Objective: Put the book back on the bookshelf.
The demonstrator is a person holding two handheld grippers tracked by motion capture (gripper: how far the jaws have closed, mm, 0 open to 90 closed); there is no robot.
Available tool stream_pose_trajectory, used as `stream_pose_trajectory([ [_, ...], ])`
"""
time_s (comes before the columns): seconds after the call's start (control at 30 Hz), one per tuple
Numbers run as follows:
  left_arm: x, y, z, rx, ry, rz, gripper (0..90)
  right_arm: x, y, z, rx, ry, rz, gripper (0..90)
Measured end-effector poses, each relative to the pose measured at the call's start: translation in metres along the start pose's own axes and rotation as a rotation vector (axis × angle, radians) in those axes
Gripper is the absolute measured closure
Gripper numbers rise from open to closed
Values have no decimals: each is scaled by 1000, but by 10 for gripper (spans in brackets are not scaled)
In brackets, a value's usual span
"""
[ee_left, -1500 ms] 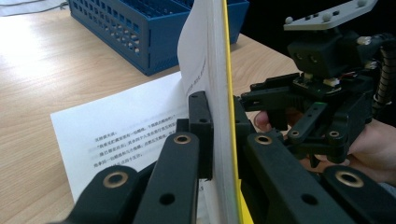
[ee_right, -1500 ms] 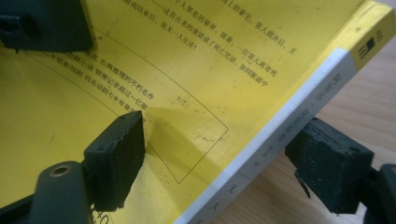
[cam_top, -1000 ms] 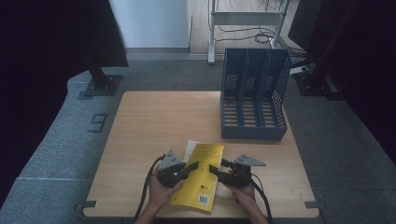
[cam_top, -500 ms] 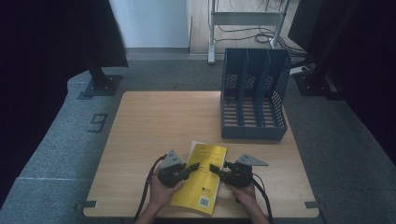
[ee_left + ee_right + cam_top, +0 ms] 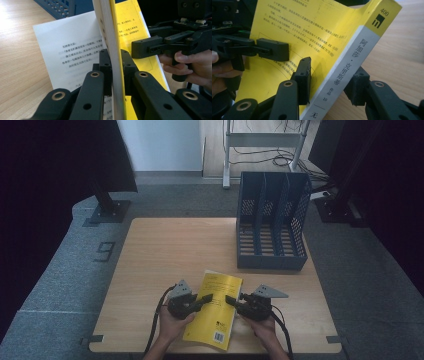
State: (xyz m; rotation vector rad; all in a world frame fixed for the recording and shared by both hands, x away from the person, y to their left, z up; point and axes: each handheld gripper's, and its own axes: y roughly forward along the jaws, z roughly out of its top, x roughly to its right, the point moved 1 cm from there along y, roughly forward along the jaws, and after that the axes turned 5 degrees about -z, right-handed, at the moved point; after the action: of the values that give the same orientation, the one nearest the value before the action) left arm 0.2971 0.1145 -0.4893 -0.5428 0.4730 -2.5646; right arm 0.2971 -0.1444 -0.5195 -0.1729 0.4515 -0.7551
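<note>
A yellow paperback book (image 5: 214,317) lies at the table's front edge between my two grippers. My left gripper (image 5: 206,298) is shut on the book's left edge. In the left gripper view its pads (image 5: 106,62) clamp the page block and yellow cover (image 5: 113,37), while one white page (image 5: 70,47) lies flat on the wood. My right gripper (image 5: 230,299) is at the book's right edge. Its jaws have just been closing and straddle the grey spine (image 5: 347,67), one pad (image 5: 304,75) over the front cover and the other behind; I see no firm press.
A dark blue mesh file rack (image 5: 272,225) with three slots stands at the back right of the wooden table (image 5: 165,250). Black cables trail from both grippers off the front edge. Grey carpet and dark stand bases surround the table.
The right gripper's jaws have narrowed around the book's spine edge. Both hands and the book have kept their places.
</note>
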Motion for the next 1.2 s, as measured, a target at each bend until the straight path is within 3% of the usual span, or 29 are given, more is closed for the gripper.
stream_pose_trajectory([
  [0.6,0,-5,2,43,8,-29,804,-13,-10,11,47,-126,-37,609],
  [0.8,0,-7,4,55,10,-33,779,-21,-15,16,60,-193,-63,614],
  [1.2,-1,-10,4,77,-10,-64,754,-31,-23,22,87,-283,-80,626],
])
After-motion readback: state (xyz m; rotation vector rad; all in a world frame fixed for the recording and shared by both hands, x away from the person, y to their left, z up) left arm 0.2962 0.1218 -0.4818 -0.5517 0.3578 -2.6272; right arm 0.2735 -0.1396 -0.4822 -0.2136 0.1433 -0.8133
